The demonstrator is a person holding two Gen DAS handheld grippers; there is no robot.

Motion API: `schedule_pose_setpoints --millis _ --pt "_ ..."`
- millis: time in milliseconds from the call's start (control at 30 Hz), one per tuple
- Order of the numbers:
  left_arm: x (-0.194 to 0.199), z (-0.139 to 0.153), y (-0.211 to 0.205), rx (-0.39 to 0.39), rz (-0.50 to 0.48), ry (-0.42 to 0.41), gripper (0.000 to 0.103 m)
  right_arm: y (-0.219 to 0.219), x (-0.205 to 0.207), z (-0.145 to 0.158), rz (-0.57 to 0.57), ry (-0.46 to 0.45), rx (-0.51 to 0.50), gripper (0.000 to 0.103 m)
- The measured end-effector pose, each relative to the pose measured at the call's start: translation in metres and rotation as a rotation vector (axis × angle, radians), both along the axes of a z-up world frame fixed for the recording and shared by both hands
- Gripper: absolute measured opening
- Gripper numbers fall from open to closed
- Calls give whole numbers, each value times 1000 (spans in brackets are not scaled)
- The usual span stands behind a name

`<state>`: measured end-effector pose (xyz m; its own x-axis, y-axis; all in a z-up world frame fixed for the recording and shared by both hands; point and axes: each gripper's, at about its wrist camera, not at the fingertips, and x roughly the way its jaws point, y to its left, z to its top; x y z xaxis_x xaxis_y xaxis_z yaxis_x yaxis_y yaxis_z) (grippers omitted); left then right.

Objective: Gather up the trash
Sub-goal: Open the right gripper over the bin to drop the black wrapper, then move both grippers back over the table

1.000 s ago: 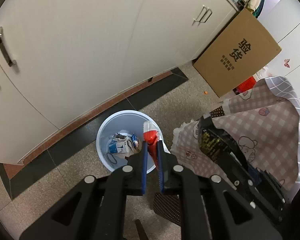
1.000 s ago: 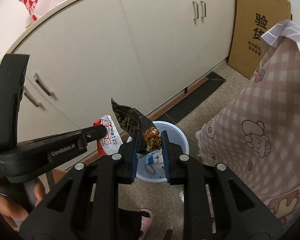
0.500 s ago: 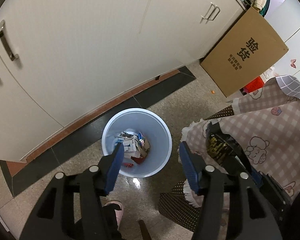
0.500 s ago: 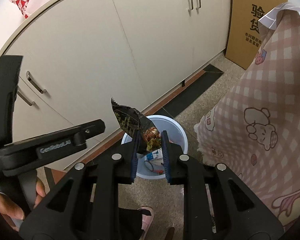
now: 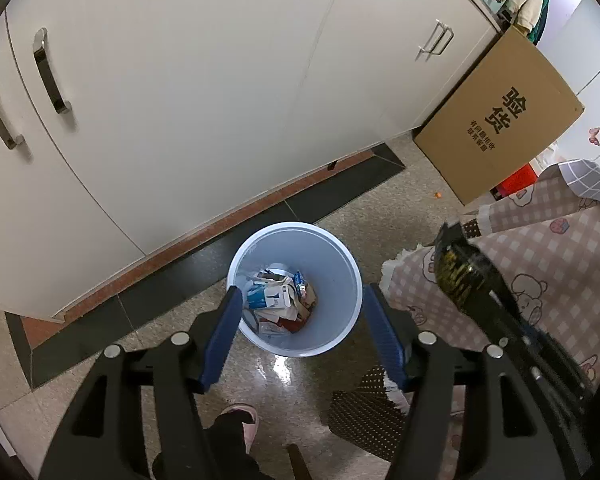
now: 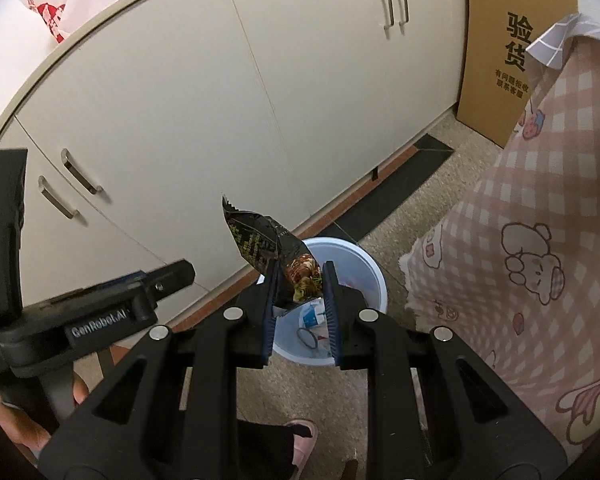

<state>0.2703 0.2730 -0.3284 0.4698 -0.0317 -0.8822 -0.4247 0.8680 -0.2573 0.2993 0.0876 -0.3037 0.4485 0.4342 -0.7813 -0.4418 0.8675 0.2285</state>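
Left tongs gape apart over the pale blue wastebasket; right tongs clamp a black noodle packet, wastebasket rim at 1 o'clock

"验货" on cardboard box; "GenRobot.AI" on left hand-held gripper
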Motion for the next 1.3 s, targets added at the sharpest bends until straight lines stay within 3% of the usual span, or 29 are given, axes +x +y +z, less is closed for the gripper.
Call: schedule_pose_setpoints --millis 267,367,433,467,900,1067,1300 --pt "-5 4 9 14 19 -7 66 9 3 9 -5 -38 49 22" --pt "-8 6 12 13 29 -12 66 10 7 13 -17 -61 85 27" --pt "-9 8 13 18 31 -16 67 8 8 15 -24 -73 110 45" --pt "-9 9 13 22 30 -15 67 8 8 17 -27 -82 118 61" --pt "-20 27 9 33 33 -49 68 -2 -6 36 -21 -122 84 62" --pt "-30 55 2 51 39 -102 69 -7 -21 59 -11 -182 69 62" --pt "-52 104 -17 52 38 -204 73 -29 -44 107 -28 -257 120 63"
